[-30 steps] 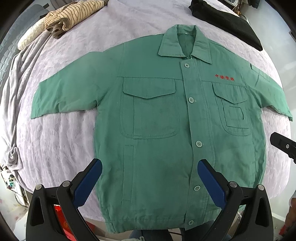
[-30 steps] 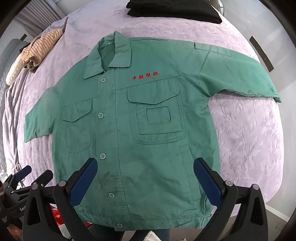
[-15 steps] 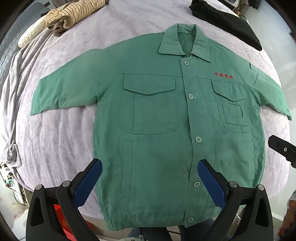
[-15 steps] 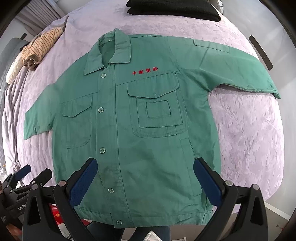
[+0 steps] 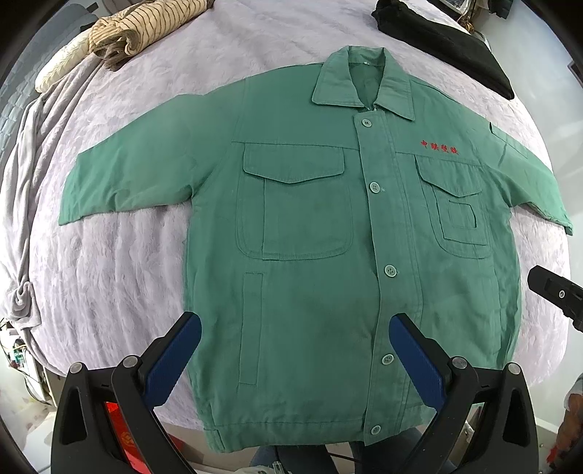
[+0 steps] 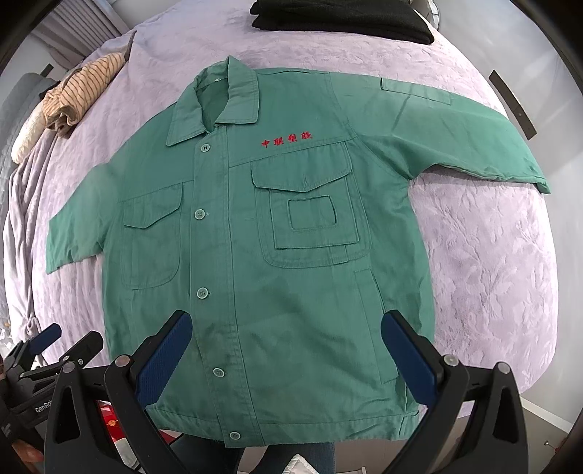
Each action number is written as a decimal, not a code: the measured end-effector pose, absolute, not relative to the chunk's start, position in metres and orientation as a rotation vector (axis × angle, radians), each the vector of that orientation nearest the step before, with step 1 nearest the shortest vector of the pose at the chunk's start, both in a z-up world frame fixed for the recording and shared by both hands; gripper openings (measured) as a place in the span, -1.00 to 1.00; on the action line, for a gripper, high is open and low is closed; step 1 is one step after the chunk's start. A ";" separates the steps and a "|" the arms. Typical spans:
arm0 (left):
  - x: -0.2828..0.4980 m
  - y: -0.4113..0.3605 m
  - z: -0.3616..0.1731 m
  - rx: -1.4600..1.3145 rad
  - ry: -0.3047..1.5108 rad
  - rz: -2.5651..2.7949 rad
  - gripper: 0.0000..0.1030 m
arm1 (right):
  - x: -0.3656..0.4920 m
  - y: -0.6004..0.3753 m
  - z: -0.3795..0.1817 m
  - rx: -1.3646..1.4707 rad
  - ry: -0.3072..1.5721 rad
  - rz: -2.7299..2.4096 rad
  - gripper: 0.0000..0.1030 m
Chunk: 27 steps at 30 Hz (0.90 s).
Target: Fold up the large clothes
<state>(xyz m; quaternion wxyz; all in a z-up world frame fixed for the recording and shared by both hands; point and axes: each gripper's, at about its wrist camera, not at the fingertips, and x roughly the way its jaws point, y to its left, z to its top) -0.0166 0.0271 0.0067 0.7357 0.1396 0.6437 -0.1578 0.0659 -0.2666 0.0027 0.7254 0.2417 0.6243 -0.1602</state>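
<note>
A green work jacket lies flat, front up and buttoned, on a lilac bedspread, collar toward the far side of the bed and hem at the near edge, so its long axis runs straight away from both tools. The left gripper hangs above the hem with its blue pads spread wide, holding nothing; the right gripper hangs likewise, wide and empty, over the hem's other half. Each sleeve extends sideways from the jacket body, the left gripper nearer one, the right nearer the other. Bare bedspread flanks the jacket on both sides, giving room to fold inward. A striped garment and a black garment sit beyond the collar, well apart. The hem slightly overhangs the bed edge.
</note>
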 end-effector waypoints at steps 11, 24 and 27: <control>-0.017 0.026 0.006 0.311 1.414 -0.352 1.00 | 0.065 -0.266 0.003 0.534 1.379 -0.360 1.00; -0.016 0.025 0.005 0.311 1.417 -0.346 1.00 | 0.065 -0.267 0.002 0.535 1.379 -0.360 1.00; -0.016 0.026 0.004 0.312 1.417 -0.346 1.00 | 0.065 -0.267 0.002 0.535 1.379 -0.360 1.00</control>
